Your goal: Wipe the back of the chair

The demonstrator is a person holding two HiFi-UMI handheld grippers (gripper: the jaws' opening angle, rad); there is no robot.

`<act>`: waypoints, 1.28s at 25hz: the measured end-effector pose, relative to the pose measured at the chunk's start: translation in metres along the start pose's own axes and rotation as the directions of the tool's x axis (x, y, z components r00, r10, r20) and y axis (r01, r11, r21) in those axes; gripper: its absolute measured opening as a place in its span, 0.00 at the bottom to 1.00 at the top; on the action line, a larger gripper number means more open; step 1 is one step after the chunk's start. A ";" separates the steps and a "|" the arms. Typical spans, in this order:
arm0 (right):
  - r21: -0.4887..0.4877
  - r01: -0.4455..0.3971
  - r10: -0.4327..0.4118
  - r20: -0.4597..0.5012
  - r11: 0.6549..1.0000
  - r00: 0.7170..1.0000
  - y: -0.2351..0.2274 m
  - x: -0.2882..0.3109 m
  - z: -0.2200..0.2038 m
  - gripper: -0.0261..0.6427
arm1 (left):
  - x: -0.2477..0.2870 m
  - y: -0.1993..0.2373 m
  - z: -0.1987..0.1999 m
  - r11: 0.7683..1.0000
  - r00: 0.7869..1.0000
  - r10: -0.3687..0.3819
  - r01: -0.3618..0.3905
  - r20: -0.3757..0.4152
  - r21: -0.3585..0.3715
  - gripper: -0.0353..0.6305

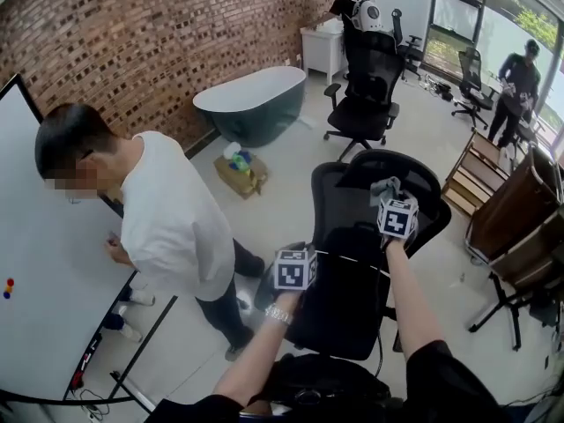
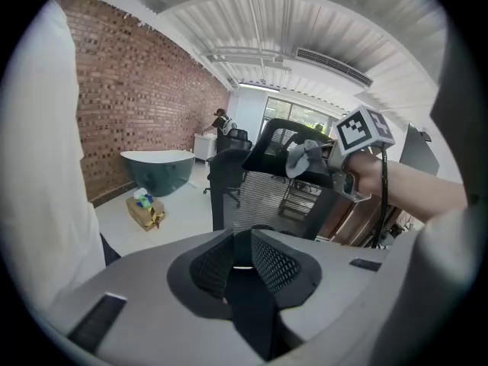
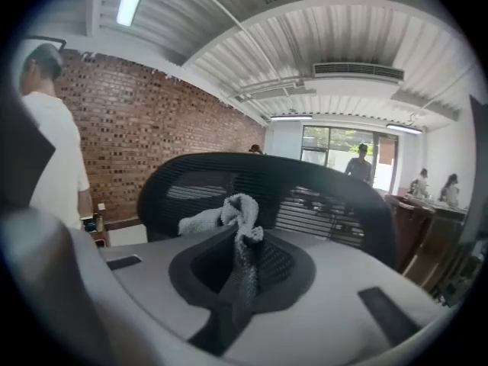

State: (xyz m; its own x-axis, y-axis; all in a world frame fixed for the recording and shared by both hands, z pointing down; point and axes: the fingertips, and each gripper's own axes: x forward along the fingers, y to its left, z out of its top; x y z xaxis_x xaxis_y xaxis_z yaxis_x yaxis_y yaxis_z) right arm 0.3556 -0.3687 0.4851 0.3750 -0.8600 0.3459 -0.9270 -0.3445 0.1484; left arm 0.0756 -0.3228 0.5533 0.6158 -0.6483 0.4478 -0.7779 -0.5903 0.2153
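A black mesh office chair (image 1: 352, 263) stands just in front of me with its back towards me. My right gripper (image 1: 392, 199) is at the top of the chair, by the headrest (image 3: 305, 181), and is shut on a crumpled grey cloth (image 3: 221, 213). The cloth (image 1: 385, 187) bunches above the jaws and rests against the headrest. My left gripper (image 1: 297, 258) is lower, at the left edge of the chair back (image 2: 259, 204). Its jaws are shut with nothing showing between them. The left gripper view also shows the right gripper (image 2: 335, 158) with the cloth (image 2: 301, 157).
A person in a white shirt (image 1: 167, 218) stands close on the left at a whiteboard (image 1: 44, 307). A green bathtub (image 1: 251, 100), a cardboard box (image 1: 240, 173) and another black chair (image 1: 366, 86) lie beyond. Wooden furniture (image 1: 520, 218) stands at the right. Other people work at the back.
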 end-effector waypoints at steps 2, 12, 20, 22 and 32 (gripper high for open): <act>0.005 0.067 -0.067 -0.004 0.998 0.998 -0.040 -0.012 -0.007 0.10 | 0.006 -0.006 -0.002 1.000 1.000 -0.016 0.016 -0.008 -0.003 0.17; 0.078 0.139 -0.135 -0.057 0.987 0.989 -0.085 -0.052 -0.093 0.10 | 0.014 -0.030 -0.003 0.997 0.998 -0.066 0.066 -0.018 0.026 0.17; 0.032 -0.321 0.321 0.006 0.946 0.947 0.147 0.035 -0.062 0.10 | -0.007 -0.009 0.000 0.999 1.000 -0.031 0.031 -0.005 0.020 0.17; 0.000 -0.363 0.363 -0.004 0.932 0.932 0.177 0.055 -0.055 0.10 | -0.009 -0.006 -0.001 1.000 1.000 -0.018 0.018 -0.005 0.014 0.17; 0.025 -0.182 0.184 -0.113 0.983 0.976 0.078 0.106 -0.097 0.10 | -0.006 -0.009 -0.017 0.999 0.999 -0.014 0.015 -0.045 0.029 0.17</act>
State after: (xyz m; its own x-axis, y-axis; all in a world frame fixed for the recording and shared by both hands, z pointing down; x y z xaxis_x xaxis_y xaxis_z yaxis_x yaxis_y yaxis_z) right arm 0.3241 -0.4506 0.6230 0.1965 -0.8606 0.4698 -0.9797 -0.1914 0.0593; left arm 0.0768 -0.3053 0.5630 0.6203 -0.6179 0.4831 -0.7646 -0.6137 0.1967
